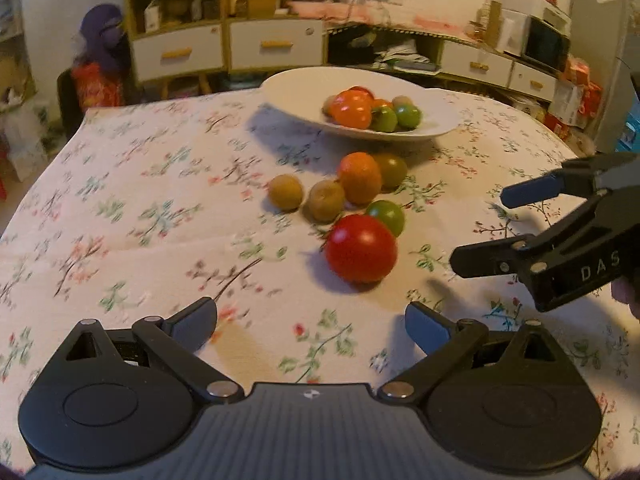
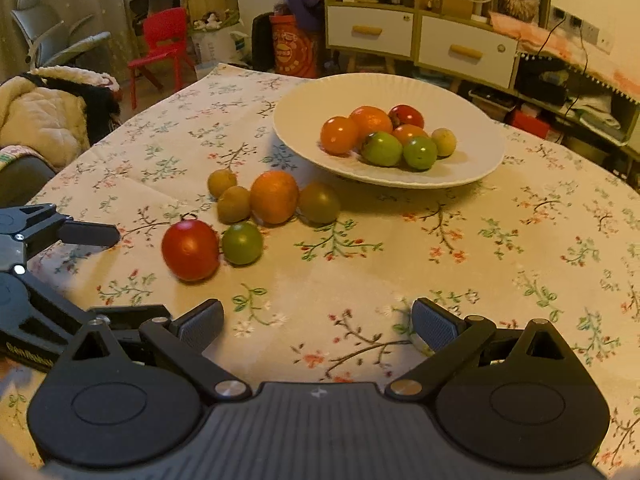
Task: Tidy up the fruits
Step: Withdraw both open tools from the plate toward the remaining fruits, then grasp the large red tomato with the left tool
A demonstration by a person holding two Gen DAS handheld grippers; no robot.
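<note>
A white plate [image 1: 296, 92] [image 2: 472, 160] on the floral tablecloth holds several orange, red and green fruits. In front of it lie loose fruits: a big red tomato [image 1: 361, 248] [image 2: 190, 249], a green one [image 1: 386, 217] [image 2: 242, 243], an orange [image 1: 359, 178] [image 2: 274, 197], an olive-green fruit [image 1: 391, 169] [image 2: 319, 202] and two brown kiwis [image 1: 285, 192] [image 1: 326, 201] [image 2: 222, 182] [image 2: 233, 204]. My left gripper [image 1: 311, 326] is open, just short of the red tomato. My right gripper [image 2: 318, 326] [image 1: 478, 228] is open over bare cloth, to the right of the loose fruits.
The round table [image 2: 520, 264] ends in a curved edge on all sides. A jacket-draped chair [image 2: 44, 112] stands at its left, a red child's chair [image 2: 162, 46] behind. Cabinets with drawers [image 1: 224, 46] line the far wall.
</note>
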